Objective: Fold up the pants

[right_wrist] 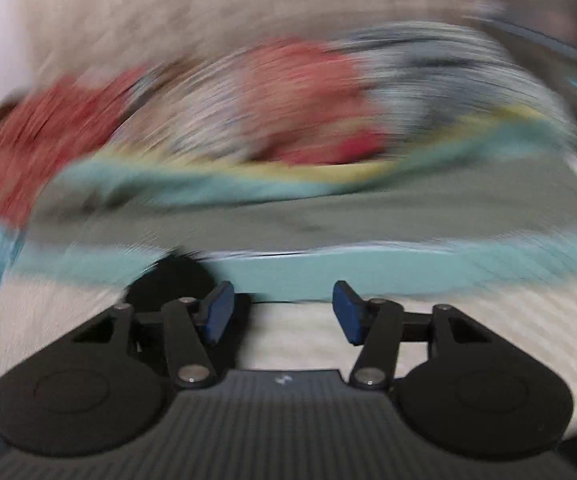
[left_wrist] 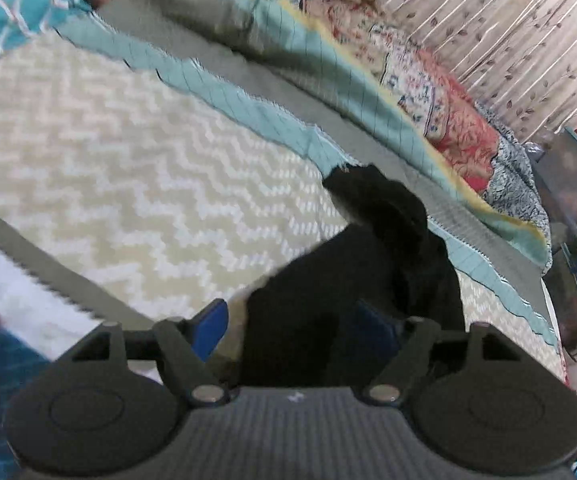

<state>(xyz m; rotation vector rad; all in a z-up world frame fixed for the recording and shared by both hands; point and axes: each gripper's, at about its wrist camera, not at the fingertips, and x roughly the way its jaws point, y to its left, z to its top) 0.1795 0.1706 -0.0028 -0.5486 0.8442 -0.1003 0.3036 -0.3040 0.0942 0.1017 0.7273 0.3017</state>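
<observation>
black pants point(left_wrist: 352, 280) lie bunched between the left fingers point(left_wrist: 210, 330).

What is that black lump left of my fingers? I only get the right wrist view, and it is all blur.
Observer: Those are black pants, bunched in a heap on a cream zigzag bedspread. The left wrist view shows them sharply.
Operator: Is the other gripper holding them?
Observer: The left gripper has the heap between its fingers, but its jaws stand apart, and the left pad is clear of the cloth.
Operator: And the red smear beyond?
Observer: That is a patchwork quilt with red floral patches, piled along the bed's far side.
</observation>
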